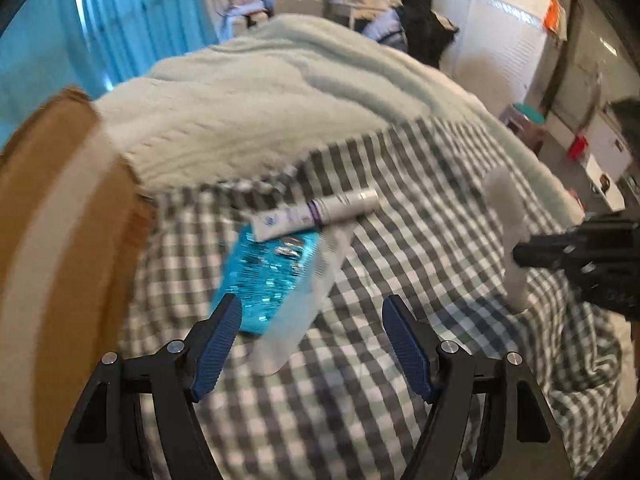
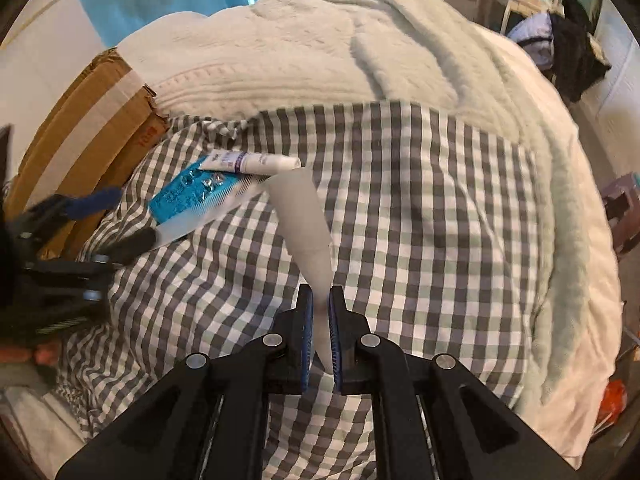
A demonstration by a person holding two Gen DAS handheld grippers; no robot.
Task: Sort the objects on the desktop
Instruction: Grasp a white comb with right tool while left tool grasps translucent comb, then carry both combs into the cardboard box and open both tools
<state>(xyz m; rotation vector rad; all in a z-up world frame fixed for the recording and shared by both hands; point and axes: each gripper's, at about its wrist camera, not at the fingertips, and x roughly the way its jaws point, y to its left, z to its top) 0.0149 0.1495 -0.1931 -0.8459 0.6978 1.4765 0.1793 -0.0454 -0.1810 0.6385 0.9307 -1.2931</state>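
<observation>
Right gripper (image 2: 320,300) clamped tight on a white sleeve (image 2: 302,216), pinched near one end between the blue pads (image 2: 307,320), the rest slanting up and away over the checked cloth (image 2: 420,200). Same sleeve (image 1: 508,232) seen from the left wrist camera at far right, standing nearly upright off the black fingers (image 1: 560,250), motion-blurred. Left gripper (image 1: 312,320) spread wide with nothing between its pads (image 1: 218,340), hovering just above the near corner of a blue pack (image 1: 264,276). Pack lying flat on the cloth, glittery teal, with a clear strip (image 1: 304,300) along its right edge reaching toward the camera. White tube (image 1: 316,214) resting across the pack's far end, cap pointing right, touching it. From the right wrist camera: tube (image 2: 252,162), pack (image 2: 188,194) and strip grouped at left of the cloth, left gripper (image 2: 96,216) blurred beside them. Cardboard box (image 1: 48,208) with a pale tape band at the cloth's left edge, near the pack. Pale knitted blanket (image 1: 260,96) covering the bed beyond the cloth. Blue curtain (image 1: 120,12) behind.
</observation>
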